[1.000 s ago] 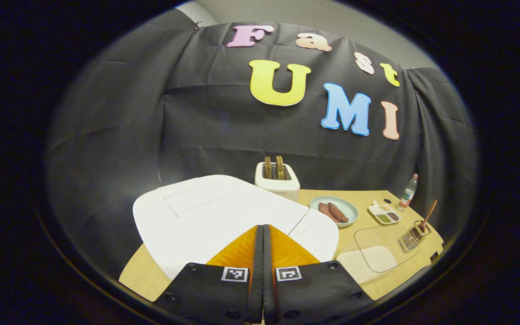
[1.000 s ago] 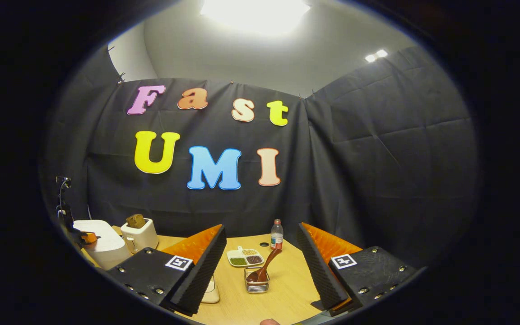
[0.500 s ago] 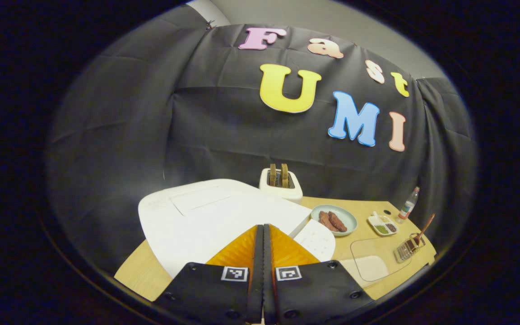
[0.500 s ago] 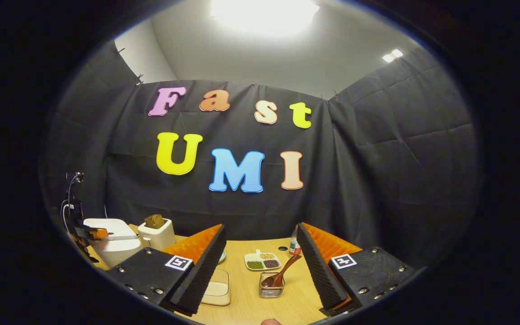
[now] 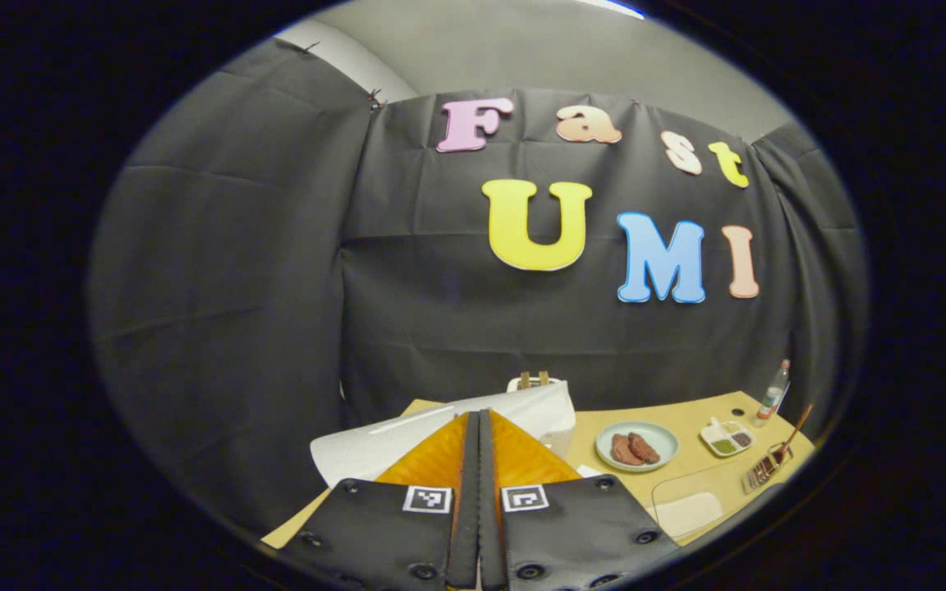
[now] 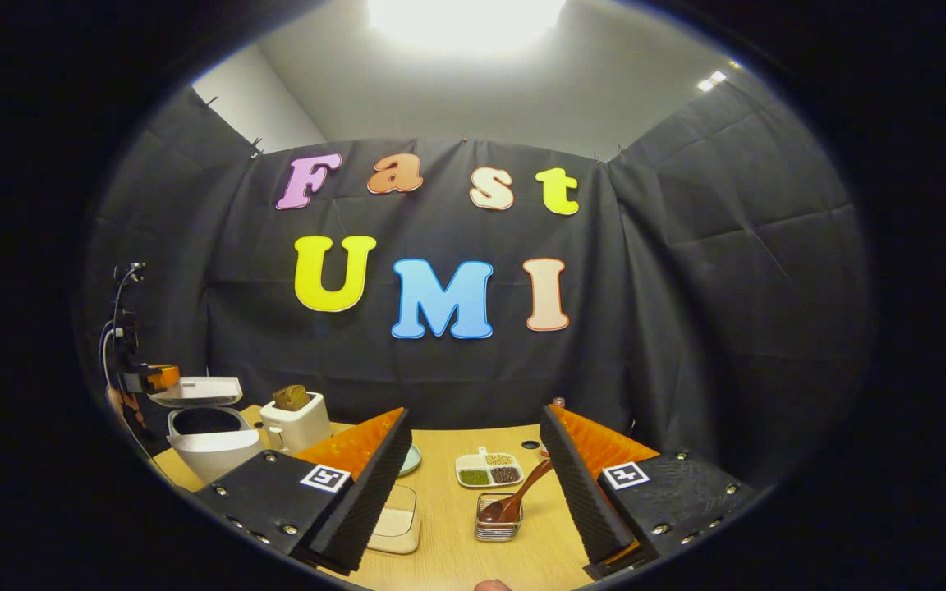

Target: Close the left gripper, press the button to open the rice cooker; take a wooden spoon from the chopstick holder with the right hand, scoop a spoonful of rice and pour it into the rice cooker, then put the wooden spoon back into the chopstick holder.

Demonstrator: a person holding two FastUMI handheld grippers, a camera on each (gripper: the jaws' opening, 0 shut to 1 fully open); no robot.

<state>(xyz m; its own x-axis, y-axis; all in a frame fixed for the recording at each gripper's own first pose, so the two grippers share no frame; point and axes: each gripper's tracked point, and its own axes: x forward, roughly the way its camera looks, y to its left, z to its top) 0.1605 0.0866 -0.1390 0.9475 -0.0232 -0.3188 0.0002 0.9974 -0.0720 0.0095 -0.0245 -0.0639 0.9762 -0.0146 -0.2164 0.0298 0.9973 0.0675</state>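
Observation:
The white rice cooker (image 6: 212,447) stands open at the table's left, its lid (image 6: 198,391) raised above the dark pot. My left gripper (image 6: 154,377) hovers at the lid's near edge. In the left gripper view its fingers (image 5: 479,419) are shut with nothing between them, and the tilted lid (image 5: 440,431) sits right behind the tips. My right gripper (image 6: 474,414) is open, above and short of the wire chopstick holder (image 6: 498,527). The wooden spoon (image 6: 516,497) leans in that holder. A clear container of rice (image 6: 396,521) lies left of it.
A white toaster (image 6: 296,420) with bread stands beside the cooker. Further back are a pale plate with sausages (image 5: 636,446), a divided dish of grains (image 6: 488,469) and a small bottle (image 5: 773,392). The holder (image 5: 764,468) is near the table's right edge.
The rice cooker's lid has swung up from flat to raised. My left gripper has lifted and tilted upward, still shut. My right gripper has drifted slightly, staying open.

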